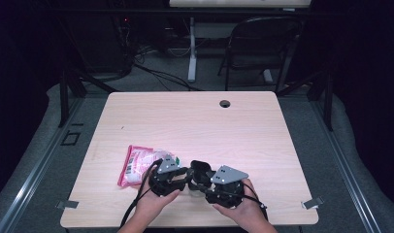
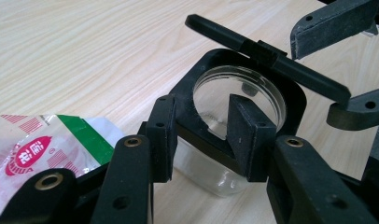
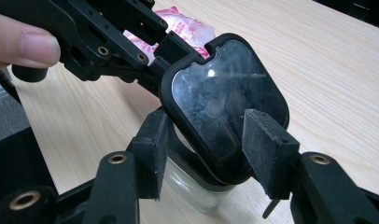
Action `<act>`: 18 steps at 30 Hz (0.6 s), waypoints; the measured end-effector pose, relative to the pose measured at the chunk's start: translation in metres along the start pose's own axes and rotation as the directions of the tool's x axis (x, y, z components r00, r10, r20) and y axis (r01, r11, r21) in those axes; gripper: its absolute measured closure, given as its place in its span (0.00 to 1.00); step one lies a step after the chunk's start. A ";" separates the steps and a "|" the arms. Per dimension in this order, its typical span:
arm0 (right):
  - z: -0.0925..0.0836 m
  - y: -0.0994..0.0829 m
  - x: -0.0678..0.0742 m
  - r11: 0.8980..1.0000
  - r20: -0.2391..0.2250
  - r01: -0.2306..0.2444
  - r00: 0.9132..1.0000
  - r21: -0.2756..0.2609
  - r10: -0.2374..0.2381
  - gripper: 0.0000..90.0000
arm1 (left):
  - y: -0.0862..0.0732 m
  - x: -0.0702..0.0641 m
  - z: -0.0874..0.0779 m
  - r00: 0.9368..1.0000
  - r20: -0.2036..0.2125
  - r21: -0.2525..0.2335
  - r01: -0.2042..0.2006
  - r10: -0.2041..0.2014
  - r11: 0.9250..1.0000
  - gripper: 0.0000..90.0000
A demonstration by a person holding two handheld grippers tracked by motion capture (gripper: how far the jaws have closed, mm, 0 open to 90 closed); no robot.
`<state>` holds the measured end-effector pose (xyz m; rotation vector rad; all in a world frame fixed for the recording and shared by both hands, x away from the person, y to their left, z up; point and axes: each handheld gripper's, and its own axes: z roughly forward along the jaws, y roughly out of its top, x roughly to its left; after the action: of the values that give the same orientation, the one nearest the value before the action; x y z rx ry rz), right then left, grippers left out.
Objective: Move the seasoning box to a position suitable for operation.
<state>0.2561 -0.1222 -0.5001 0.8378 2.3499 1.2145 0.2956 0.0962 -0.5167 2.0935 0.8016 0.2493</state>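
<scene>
Left gripper [image 1: 185,175]: held in the person's left hand [image 1: 156,201] near the front edge, jaws either side of the jar's black collar; in the left gripper view one pad sits outside the collar and the other over the mouth, with a gap at the pads, so the jaws stand apart and not pressing
Right gripper [image 1: 197,180]: held in the right hand [image 1: 243,208], just beside the left gripper; in the right gripper view its pads [image 3: 267,154] flank the raised lid with space on both sides, jaws wide and clamping nothing
Table [image 1: 195,121]: pale wood top with a round hole near the far edge; both grippers meet over its near middle
Snack bag [image 1: 137,165]: pink and white packet with red print and a green stripe, lying flat on the table just left of the left gripper
Jar [image 2: 211,172]: clear glass, upright on the table between the two grippers, round mouth ringed by a black square collar
Lid [image 3: 229,102]: black frame with a clear pane, hinged to the collar and tilted up, standing open over the jar
Thumb [image 3: 24,46]: tip of the left hand's thumb resting on the left gripper's body, seen in the right gripper view
</scene>
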 end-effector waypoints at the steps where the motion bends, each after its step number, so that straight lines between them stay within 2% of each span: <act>1: 0.000 0.000 0.000 1.000 -0.001 -0.002 1.000 -0.001 0.002 0.57 | 0.000 0.000 0.000 1.000 0.001 0.000 -0.002 0.002 1.000 0.70; 11: -0.004 -0.001 -0.004 1.000 -0.002 -0.013 1.000 -0.013 0.013 0.61 | -0.002 0.001 0.000 1.000 0.005 -0.013 0.007 -0.007 1.000 0.71; 18: -0.010 -0.002 -0.007 0.999 -0.006 -0.030 1.000 -0.015 0.030 0.68 | -0.003 0.000 0.000 1.000 0.001 -0.018 0.003 -0.003 1.000 0.72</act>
<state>0.2557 -0.1338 -0.4961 0.8688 2.3377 1.2470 0.2946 0.0977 -0.5187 2.0751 0.7988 0.2530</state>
